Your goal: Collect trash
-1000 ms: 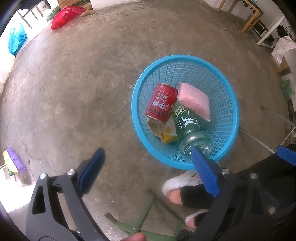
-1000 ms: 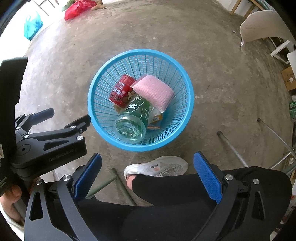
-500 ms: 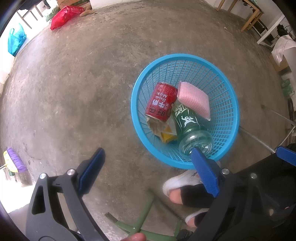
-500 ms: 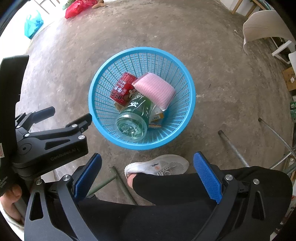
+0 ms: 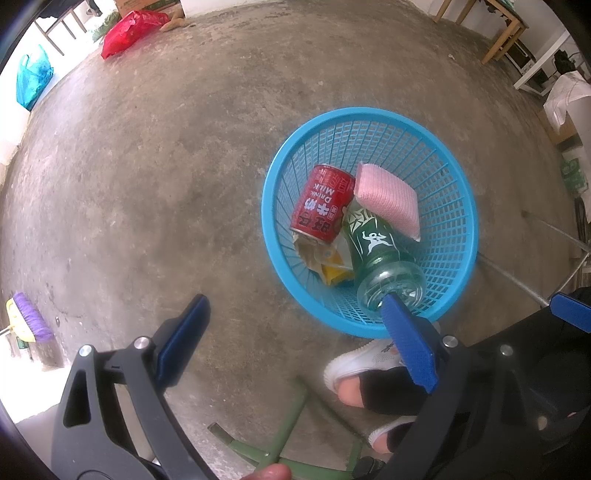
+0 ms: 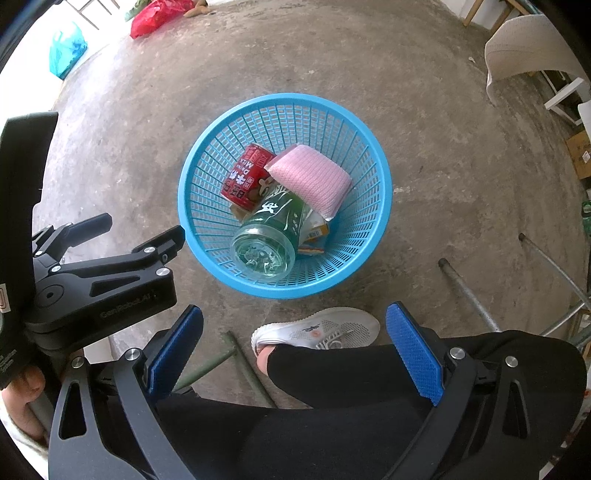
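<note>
A blue plastic basket (image 5: 458, 206) (image 6: 373, 218) stands on the concrete floor. Inside it lie a red milk can (image 5: 321, 205) (image 6: 243, 181), a pink sponge (image 5: 388, 199) (image 6: 310, 179), a green glass bottle (image 5: 380, 258) (image 6: 269, 236) and a crumpled yellow wrapper (image 5: 328, 264) (image 6: 314, 232). My left gripper (image 5: 295, 339) hangs open above the floor at the basket's near left, holding nothing. My right gripper (image 6: 295, 343) is open and empty too, held above the person's leg, short of the basket. The left gripper's black body (image 6: 103, 273) shows at the left of the right wrist view.
A white shoe (image 6: 321, 328) (image 5: 365, 362) and a black trouser leg sit just before the basket. Metal tube legs (image 6: 469, 291) run at the right, green bars (image 5: 288, 417) near the bottom. Red bag (image 5: 125, 33), blue bag (image 5: 31, 77), purple brush (image 5: 29, 321) and furniture lie far off.
Almost nothing differs. The basket sits a touch higher in the right wrist view; both grippers stay open and empty.
</note>
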